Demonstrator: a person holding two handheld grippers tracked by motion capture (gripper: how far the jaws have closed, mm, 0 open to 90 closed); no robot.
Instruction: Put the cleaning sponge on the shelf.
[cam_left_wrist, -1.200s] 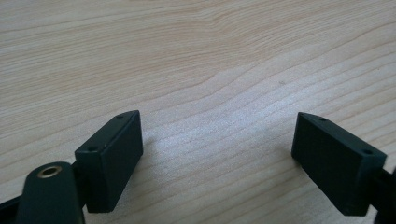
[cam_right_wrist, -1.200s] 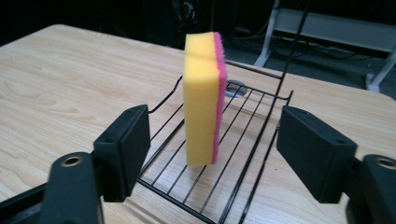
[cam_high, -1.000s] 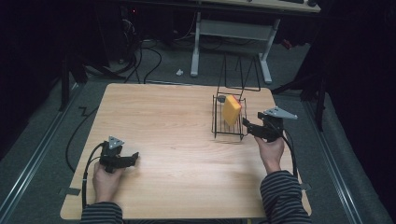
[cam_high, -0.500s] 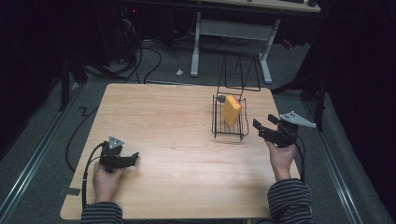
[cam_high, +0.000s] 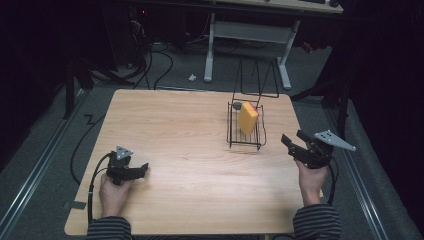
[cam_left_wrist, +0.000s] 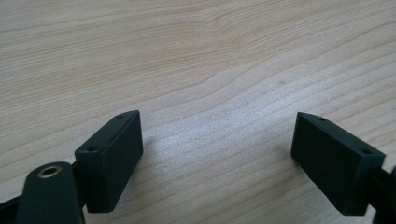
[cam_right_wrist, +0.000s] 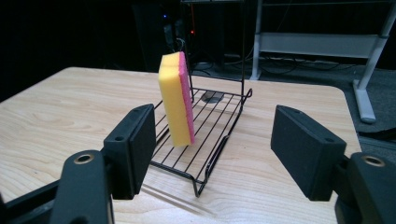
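Observation:
A yellow sponge (cam_high: 247, 118) with a pink face stands on edge in a black wire rack (cam_high: 233, 131) at the table's right rear. In the right gripper view the sponge (cam_right_wrist: 175, 100) leans upright on the rack's floor (cam_right_wrist: 210, 140), well beyond the jaws. My right gripper (cam_high: 294, 138) hovers over the table's right edge, apart from the rack. It is open; its jaws have just been closing a little with nothing between them. My left gripper (cam_high: 144, 168) rests near the front left, open over bare wood (cam_left_wrist: 217, 116).
A small grey disc (cam_high: 236, 106) lies at the rack's back. The wooden table (cam_high: 180, 125) has broad free room in the middle and left. Cables (cam_high: 90, 180) trail off the left edge; a desk frame (cam_high: 245, 35) stands beyond the table.
My right gripper has drawn away from the rack's side toward the table's right edge. The sponge stays in the rack. The left gripper has not moved.

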